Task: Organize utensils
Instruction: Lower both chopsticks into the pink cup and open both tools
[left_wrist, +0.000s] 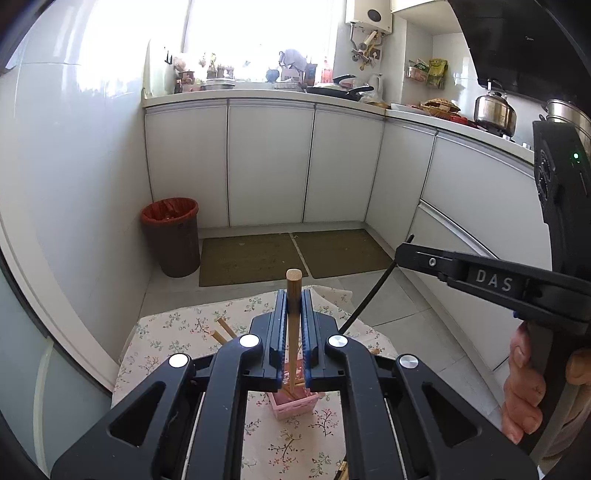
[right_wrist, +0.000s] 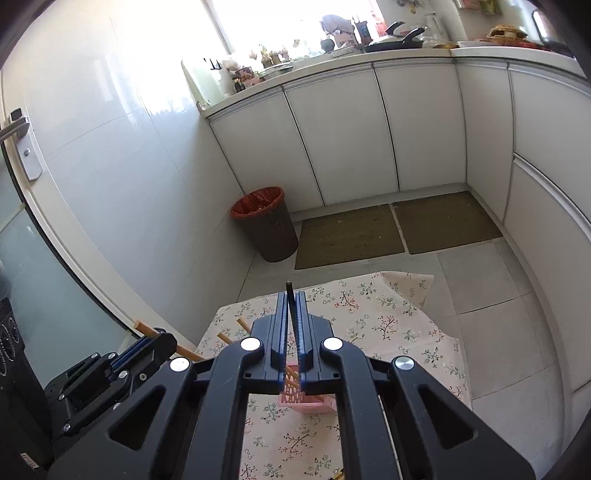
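Gripping a wooden chopstick (left_wrist: 293, 325) upright, the left gripper (left_wrist: 294, 295) has its jaws pressed together on the stick, w/ the round cut end poking out past the tips. Lower end of that stick reaches down into a pink basket (left_wrist: 293, 406) that sits on a floral tablecloth (left_wrist: 177, 325), near side of the table. More wooden sticks show inside the basket, exact count can't tell.

Right gripper (right_wrist: 293, 299) is likewise closed, pinching a thin black chopstick (right_wrist: 291, 306) that stands nearly upright btwn the pads, tip sticking out past them. In the left wrist view that black stick (left_wrist: 369, 295) slants down from the right gripper (left_wrist: 400, 253) toward the table, lower end hidden behind the left gripper. A hand (left_wrist: 524, 391) wraps the right gripper's handle at the right edge.

Two more wooden chopsticks (left_wrist: 223, 330) lie flat on the cloth, left of the left gripper's fingers & farther off than the basket. The basket (right_wrist: 310, 400) in the right wrist view sits just under the right gripper's jaws, a wooden stick leaning in it.

Beyond the table: brown trash bin (left_wrist: 171, 236) w/ red liner at far left by the wall, two green floor mats (left_wrist: 291, 254), white cabinets (left_wrist: 269, 162) behind.
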